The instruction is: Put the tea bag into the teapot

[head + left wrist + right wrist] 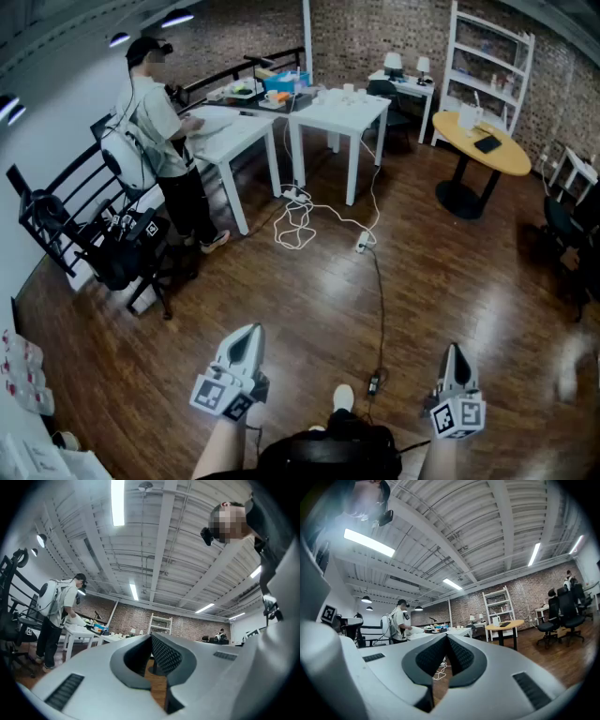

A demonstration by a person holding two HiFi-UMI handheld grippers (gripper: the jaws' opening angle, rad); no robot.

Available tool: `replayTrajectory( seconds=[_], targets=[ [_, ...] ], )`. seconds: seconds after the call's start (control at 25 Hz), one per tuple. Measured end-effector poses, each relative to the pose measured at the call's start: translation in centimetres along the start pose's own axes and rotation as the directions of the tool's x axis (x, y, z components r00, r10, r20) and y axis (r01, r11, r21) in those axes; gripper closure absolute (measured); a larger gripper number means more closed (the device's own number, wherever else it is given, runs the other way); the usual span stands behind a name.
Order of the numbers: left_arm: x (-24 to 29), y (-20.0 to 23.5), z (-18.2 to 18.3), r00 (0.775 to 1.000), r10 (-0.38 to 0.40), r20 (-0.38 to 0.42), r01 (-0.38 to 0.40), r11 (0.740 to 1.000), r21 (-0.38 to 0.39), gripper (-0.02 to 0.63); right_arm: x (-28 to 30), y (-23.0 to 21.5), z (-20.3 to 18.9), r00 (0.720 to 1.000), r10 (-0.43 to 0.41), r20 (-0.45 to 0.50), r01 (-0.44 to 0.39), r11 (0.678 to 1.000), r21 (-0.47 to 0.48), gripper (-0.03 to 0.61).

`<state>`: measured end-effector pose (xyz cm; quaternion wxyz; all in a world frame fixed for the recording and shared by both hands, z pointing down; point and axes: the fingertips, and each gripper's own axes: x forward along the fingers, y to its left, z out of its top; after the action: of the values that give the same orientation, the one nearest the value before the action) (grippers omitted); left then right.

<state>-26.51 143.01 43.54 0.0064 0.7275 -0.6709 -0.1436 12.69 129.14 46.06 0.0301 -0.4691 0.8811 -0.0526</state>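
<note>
Left gripper and right gripper are both closed tip to tip with nothing between the jaws, held low and pointing ahead over the wood floor. Neither tea bag nor teapot can be made out. Small white items sit on the white tables well ahead, too small to identify, and a pale jug-like thing stands on the yellow table. The task looks not yet begun, so the step in hand is probably the walk over. It would go best by stepping clear of the cable trailing across the floor, leaving room for the person working at the left table, and finding the tea bag before opening a gripper. Brick wall and a white shelf close the room behind.
</note>
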Motion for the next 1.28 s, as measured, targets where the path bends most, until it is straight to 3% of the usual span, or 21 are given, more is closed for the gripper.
replayTrajectory(
  seconds=[0.12, 0.28, 0.4, 0.6, 0.72, 0.92, 1.04, 1.16, 1.28],
  targets=[
    [2.5, 0.6, 0.2, 1.0, 0.001, -0.006, -0.001, 1.0, -0.019, 0.62, 1.8, -1.3, -0.2, 0.997, -0.075, -0.002, 0.075, 0.997, 0.038, 0.569],
    [7.7, 2.0, -0.4, 1.0, 0.005, -0.03, -0.006, 0.999, -0.036, 0.62, 6.6, -3.9, 0.3, 0.994, -0.099, 0.049, 0.099, 0.995, -0.009, 0.569],
    [14.1, 2.0, -1.0, 0.999, 0.0, -0.033, -0.002, 0.998, -0.069, 0.62, 11.2, -7.8, 1.3, 0.989, -0.118, 0.085, 0.119, 0.993, -0.008, 0.569],
    [26.0, 1.9, -3.6, 0.998, -0.046, -0.047, 0.044, 0.998, -0.051, 0.62, 18.5, -16.7, 2.7, 0.974, -0.197, 0.108, 0.194, 0.98, 0.036, 0.569],
    [32.5, 3.0, -4.8, 0.997, -0.067, -0.036, 0.066, 0.997, -0.04, 0.62, 23.4, -20.9, 3.2, 0.969, -0.214, 0.123, 0.212, 0.977, 0.027, 0.569],
    [42.7, 1.3, -4.6, 0.992, -0.124, -0.004, 0.123, 0.991, -0.061, 0.62, 29.2, -25.7, 6.3, 0.969, -0.207, 0.132, 0.209, 0.978, -0.002, 0.569],
    [49.0, 2.8, -7.5, 0.987, -0.159, -0.026, 0.157, 0.985, -0.073, 0.62, 33.6, -27.4, 5.2, 0.969, -0.216, 0.122, 0.218, 0.976, -0.002, 0.569],
    [55.8, 4.6, -11.3, 0.972, -0.229, -0.048, 0.223, 0.969, -0.104, 0.62, 37.6, -29.0, 3.1, 0.954, -0.286, 0.093, 0.284, 0.958, 0.027, 0.569],
    [62.3, 3.8, -13.2, 0.961, -0.272, -0.049, 0.264, 0.956, -0.124, 0.62, 40.7, -32.7, 3.0, 0.946, -0.313, 0.086, 0.312, 0.95, 0.015, 0.568]
  ],
)
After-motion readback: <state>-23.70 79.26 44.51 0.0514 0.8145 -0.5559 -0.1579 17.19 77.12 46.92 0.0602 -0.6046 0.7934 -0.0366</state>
